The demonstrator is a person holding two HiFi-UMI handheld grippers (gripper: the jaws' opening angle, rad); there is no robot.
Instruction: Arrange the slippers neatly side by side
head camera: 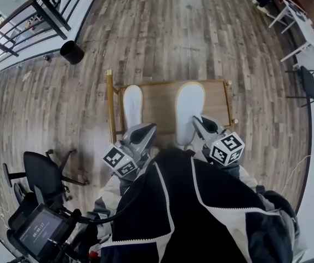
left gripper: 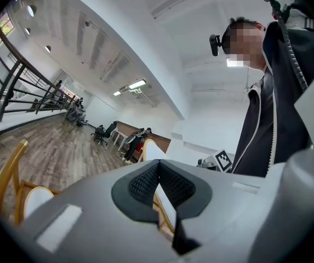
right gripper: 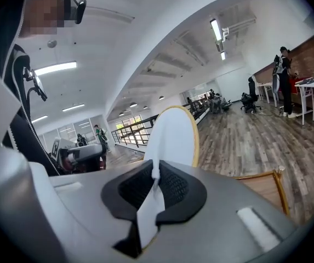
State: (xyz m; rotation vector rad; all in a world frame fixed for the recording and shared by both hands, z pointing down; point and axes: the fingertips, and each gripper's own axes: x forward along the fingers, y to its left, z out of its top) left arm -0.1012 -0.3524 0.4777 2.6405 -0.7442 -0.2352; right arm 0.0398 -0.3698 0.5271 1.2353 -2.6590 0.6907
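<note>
While the left claw (head camera: 144,131) pinches the left slipper (head camera: 132,106) by its rim and the right claw (head camera: 199,126) the right slipper (head camera: 190,109), both slippers are over the wooden desk (head camera: 159,106), apart. Placing seems in hand; next, lower them parallel, toes level, then release.

I see a black jacket (head camera: 217,201) with white piping and pale sleeves (head camera: 110,193); a black cable (head camera: 125,206) crosses it. Left gripper (head camera: 148,128) and right gripper (head camera: 197,123) are grey, with black ribbed pads (left gripper: 140,185) and white marker cubes (head camera: 119,162).
</note>
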